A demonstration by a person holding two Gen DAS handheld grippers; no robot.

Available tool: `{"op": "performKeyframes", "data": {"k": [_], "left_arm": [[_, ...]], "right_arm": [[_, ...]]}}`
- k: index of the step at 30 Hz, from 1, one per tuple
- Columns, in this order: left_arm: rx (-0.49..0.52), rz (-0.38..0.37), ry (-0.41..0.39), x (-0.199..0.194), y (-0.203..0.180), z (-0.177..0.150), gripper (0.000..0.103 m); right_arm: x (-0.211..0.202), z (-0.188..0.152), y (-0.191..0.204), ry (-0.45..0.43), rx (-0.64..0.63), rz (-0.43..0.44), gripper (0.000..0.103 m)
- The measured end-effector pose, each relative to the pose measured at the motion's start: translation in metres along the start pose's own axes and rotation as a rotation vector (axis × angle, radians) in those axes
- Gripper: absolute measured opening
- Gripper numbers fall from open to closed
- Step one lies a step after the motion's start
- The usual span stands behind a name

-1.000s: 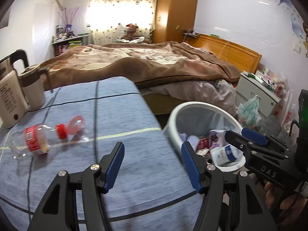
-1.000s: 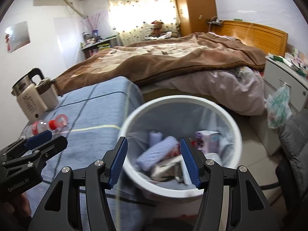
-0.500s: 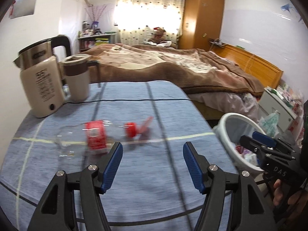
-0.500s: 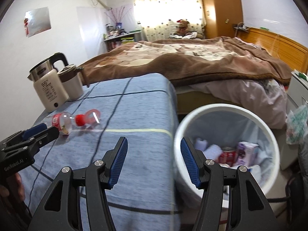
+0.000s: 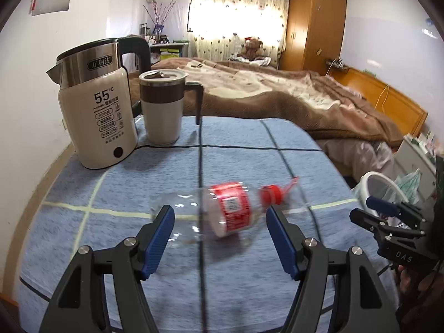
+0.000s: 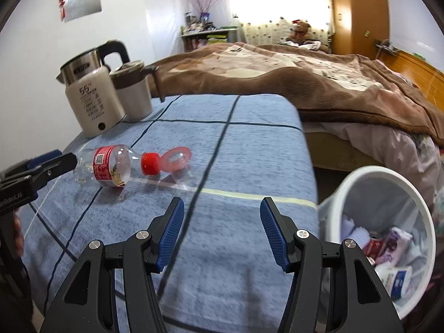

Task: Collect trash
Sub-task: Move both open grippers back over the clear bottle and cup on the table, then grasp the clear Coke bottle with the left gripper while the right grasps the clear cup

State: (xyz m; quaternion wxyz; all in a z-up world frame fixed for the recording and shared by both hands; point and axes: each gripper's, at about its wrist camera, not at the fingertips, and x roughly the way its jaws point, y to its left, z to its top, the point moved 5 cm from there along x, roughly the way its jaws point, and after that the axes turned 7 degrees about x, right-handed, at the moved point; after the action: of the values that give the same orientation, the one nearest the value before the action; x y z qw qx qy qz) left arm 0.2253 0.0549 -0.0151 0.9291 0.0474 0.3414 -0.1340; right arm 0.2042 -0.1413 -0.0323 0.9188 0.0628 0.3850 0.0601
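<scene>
1. Now we hold the left gripper (image 5: 220,238) spread wide, its blue pads on either side of the near part of the bottle (image 5: 213,213); we cannot tell whether either pad touches it.
2. We see the bottle lying on its side on the blue cloth (image 5: 111,188), clear, with a red label and a red cap (image 5: 270,194) pointing away from the kettle (image 5: 97,116).
3. We find a pink ring (image 6: 177,158) just past the cap, on the side of the bottle away from the kettle.
4. We keep the right gripper (image 6: 222,231) released too, with nothing between its pads, above bare cloth well apart from the bottle, on its bin side.
5. We see the white bin (image 6: 347,191) beyond the cloth's edge, on the far side of the bottle from the kettle, with cartons and wrappers in it.
6. We note the kettle standing upright behind the bottle, with a lidded mug (image 5: 163,111) just beside it, and a bed (image 5: 277,97) farther back.
</scene>
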Motion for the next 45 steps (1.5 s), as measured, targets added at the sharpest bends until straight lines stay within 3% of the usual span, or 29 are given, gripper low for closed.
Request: {"op": "performKeyframes", "data": {"k": [13,24,25,26,28,30,37,45], "left_arm": [[0.025,-0.063,0.079,0.043,0.033,0.012,0.071],[0.063,-0.235,0.138,0.047,0.019,0.003,0.071],[0.073,-0.243,0.14,0.047,0.015,0.002,0.071],[0.081,-0.251,0.149,0.047,0.011,-0.001,0.071],[0.102,-0.269,0.16,0.045,0.002,-0.005,0.071],[0.116,-0.289,0.182,0.045,-0.006,-0.011,0.071],[0.113,-0.28,0.237,0.05,-0.023,-0.022,0.072],[0.086,-0.226,0.266,0.069,-0.034,-0.012,0.072]], "right_arm": [[0.061,0.017,0.029,0.113,-0.086,0.025,0.058],[0.092,0.024,0.035,0.174,-0.108,0.054,0.058],[0.094,0.024,0.033,0.178,-0.099,0.058,0.056],[0.094,0.024,0.033,0.178,-0.094,0.064,0.045],[0.092,0.023,0.031,0.17,-0.082,0.069,0.034],[0.09,0.022,0.029,0.172,-0.071,0.075,0.028],[0.07,0.019,0.024,0.122,-0.022,0.078,0.028],[0.046,0.008,0.012,0.092,0.054,0.093,0.028]]}}
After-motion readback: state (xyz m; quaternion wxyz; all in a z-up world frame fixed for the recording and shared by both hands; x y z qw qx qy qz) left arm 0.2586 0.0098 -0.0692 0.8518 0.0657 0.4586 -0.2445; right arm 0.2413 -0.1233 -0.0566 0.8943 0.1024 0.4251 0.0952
